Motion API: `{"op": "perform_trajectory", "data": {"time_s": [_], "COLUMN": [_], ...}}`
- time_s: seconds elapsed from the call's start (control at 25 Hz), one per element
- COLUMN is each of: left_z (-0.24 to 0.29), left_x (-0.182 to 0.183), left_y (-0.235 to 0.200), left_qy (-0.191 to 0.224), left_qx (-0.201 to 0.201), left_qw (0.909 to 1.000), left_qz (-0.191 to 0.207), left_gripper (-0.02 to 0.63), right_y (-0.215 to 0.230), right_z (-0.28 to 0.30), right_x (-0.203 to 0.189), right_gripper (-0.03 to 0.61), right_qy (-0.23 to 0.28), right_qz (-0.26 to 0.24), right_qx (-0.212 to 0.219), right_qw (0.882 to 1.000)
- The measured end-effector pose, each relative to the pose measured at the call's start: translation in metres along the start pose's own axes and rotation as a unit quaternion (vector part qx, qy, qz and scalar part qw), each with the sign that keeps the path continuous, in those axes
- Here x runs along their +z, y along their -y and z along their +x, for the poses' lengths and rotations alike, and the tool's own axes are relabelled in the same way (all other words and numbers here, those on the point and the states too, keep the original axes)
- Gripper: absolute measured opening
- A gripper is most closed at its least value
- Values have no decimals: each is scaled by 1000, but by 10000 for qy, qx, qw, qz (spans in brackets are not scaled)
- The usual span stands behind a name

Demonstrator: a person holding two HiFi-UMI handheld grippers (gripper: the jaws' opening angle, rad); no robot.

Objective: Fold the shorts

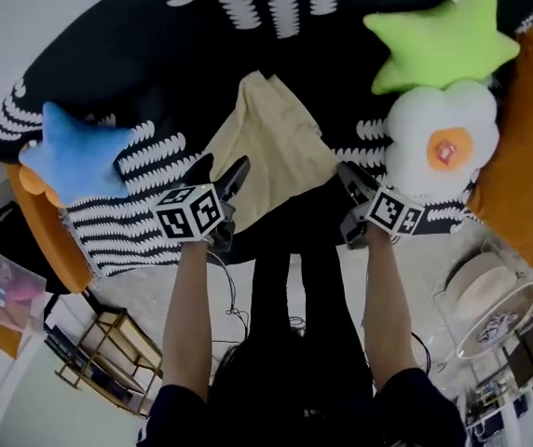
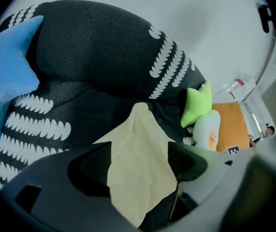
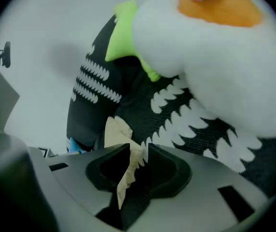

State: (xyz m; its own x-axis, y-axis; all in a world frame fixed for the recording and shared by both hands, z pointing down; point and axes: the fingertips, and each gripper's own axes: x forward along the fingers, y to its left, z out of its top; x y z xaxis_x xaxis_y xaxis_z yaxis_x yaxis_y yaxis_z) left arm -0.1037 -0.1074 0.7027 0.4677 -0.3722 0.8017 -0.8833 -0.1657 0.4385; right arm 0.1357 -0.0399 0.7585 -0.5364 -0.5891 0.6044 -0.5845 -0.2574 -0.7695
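The pale yellow shorts (image 1: 271, 147) lie on the seat of a black sofa (image 1: 155, 73) with a white leaf pattern. Their long axis runs from the person toward the sofa back. The narrow end points away from the person, and the wider end reaches the front edge of the seat, between the two grippers.

The left gripper (image 1: 222, 170) is at the near left border of the cloth. Its own view shows the jaws wide apart, with the yellow cloth filling the gap between them and neither pad pressing on it. The right gripper (image 1: 350, 180) is at the near right corner. In the head view its jaws are too small to read. The right gripper view shows them drawn near together with a thin edge of the shorts standing in the slit. The edge lies against one jaw, and a narrow dark gap remains at the other, so the cloth is not clamped.

A blue star pillow (image 1: 75, 161) lies well to the left of the shorts. A green star pillow (image 1: 444, 40) and a white flower pillow (image 1: 439, 142) lie to the right, the flower pillow just beside the right gripper. The seat is bare on the left of the shorts and beyond them. Orange cushions (image 1: 518, 184) close both ends of the sofa.
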Motion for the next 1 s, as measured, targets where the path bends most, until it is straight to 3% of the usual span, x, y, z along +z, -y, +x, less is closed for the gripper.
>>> {"op": "perform_trajectory", "data": {"time_s": [0.12, 0.2, 0.24, 0.36, 0.48, 0.56, 0.6, 0.72, 0.84, 1.0], "left_z": [12, 22, 28, 41, 44, 48, 50, 54, 56, 65], "left_x": [-16, -35, -46, -68, -74, -77, -78, -77, -78, -82], "left_y": [11, 28, 39, 67, 77, 82, 84, 84, 86, 97], "left_qy": [-285, -560, -705, -983, -1075, -1121, -1137, -1136, -1146, -1260], "left_qx": [-82, -257, -375, -660, -778, -809, -814, -801, -830, -951], "left_qw": [9994, 9972, 9952, 9895, 9883, 9880, 9880, 9889, 9887, 9853], "left_qz": [172, 427, 570, 829, 758, 682, 649, 528, 501, 656], "left_gripper": [362, 356, 356, 356, 350, 344, 341, 330, 321, 319], "right_y": [24, 42, 47, 37, 10, 8, 11, 9, 8, 28], "right_z": [-12, -14, -13, 3, 25, 35, 37, 31, 1, -43], "right_x": [-5, -18, -25, -34, -27, -23, -21, -16, -8, -10], "right_gripper": [108, 41, 41, 66, 124, 91, 14, 12, 12, 11], "right_qy": [523, 540, 464, 272, 302, 239, 218, 364, 885, 1317], "right_qz": [833, 1201, 1294, 1280, 1365, 1187, 1060, 897, 801, 820], "right_qx": [-284, -412, -375, -104, 216, -10, -202, -301, -292, -698], "right_qw": [9947, 9904, 9898, 9913, 9899, 9926, 9939, 9948, 9924, 9854]}}
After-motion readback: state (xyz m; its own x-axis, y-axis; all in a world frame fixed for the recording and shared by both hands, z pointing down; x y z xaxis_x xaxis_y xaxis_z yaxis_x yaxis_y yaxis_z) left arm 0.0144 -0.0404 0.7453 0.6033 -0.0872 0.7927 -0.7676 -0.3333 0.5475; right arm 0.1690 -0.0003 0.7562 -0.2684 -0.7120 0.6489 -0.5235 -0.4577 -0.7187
